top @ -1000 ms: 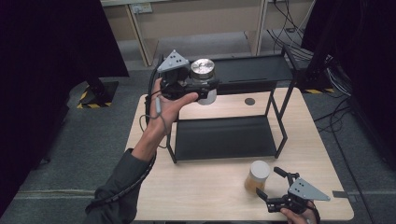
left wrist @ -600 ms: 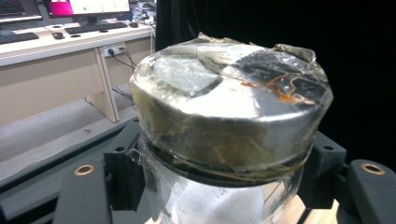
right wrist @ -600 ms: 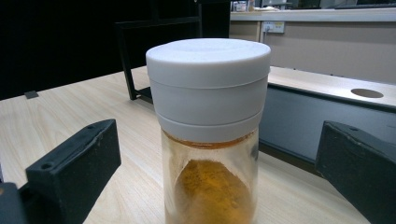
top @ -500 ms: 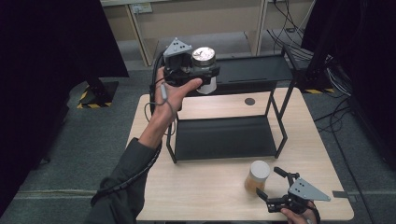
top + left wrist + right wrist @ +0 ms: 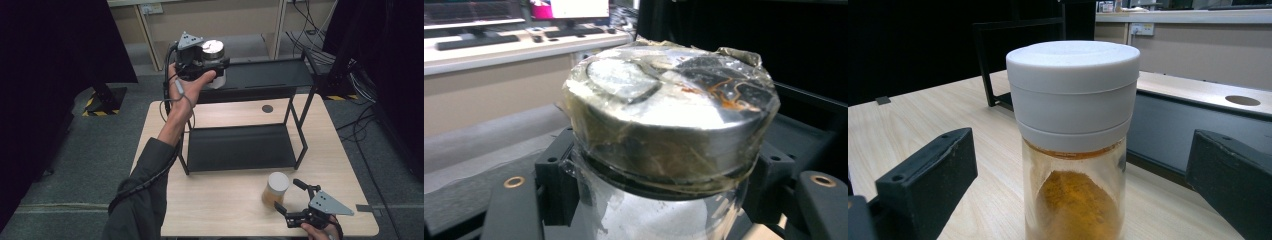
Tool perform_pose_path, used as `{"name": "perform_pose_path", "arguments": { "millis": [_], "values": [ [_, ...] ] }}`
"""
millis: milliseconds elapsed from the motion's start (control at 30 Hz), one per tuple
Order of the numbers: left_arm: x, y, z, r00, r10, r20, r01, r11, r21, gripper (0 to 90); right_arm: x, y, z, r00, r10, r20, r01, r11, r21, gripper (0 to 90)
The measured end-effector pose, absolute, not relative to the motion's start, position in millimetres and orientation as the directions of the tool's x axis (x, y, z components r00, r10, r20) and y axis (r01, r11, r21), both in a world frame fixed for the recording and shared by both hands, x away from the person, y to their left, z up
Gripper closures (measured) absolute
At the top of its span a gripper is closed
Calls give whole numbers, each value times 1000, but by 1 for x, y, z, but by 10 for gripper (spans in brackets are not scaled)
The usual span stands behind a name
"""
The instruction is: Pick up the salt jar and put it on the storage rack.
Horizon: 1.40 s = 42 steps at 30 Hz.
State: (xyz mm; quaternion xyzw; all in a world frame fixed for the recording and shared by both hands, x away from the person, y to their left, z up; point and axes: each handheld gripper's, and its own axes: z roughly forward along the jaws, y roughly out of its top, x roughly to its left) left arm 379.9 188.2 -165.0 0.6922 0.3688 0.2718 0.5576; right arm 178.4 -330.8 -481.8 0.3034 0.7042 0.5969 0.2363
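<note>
The jar (image 5: 664, 150) at 12 o'clock in the high view has a shiny metal lid (image 5: 669, 107) under crinkled, glossy clear film, and a clear body. The left gripper (image 5: 202, 62) clamped on it is matt black plastic with a dull grey plate. At 5 o'clock, the spice jar (image 5: 1073, 150) has a matt, smooth white plastic cap (image 5: 1073, 90), clear walls and fine orange powder. The table (image 5: 225, 205) shows pale, smooth wood grain. The 2-tier rack (image 5: 240, 147) looks like matt black metal.

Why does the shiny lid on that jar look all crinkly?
The clear jar with a silver metal lid, clamped in the left hand-held gripper, has wrinkled, yellowed clear film wrapped over its lid, with torn edges sticking up. Nothing looks spilled.
</note>
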Motion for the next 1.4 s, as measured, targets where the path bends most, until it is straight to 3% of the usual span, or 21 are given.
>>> {"name": "perform_pose_path", "arguments": {
  "millis": [300, 1167, 1400],
  "values": [
    [390, 189, -173, 528, 847, -54, 221, -76, 972, 311, 179, -331, -482, -705, 708, 30, 146, 104, 984, 4],
    [395, 179, -186, 508, 861, -40, 212, -80, 974, 307, 178, -331, -482, -707, 706, 31, 145, 102, 984, 4],
    [389, 181, -188, 488, 870, -67, 195, -35, 980, 87, 178, -331, -482, -706, 707, 32, 146, 101, 984, 4]
  ]
}}
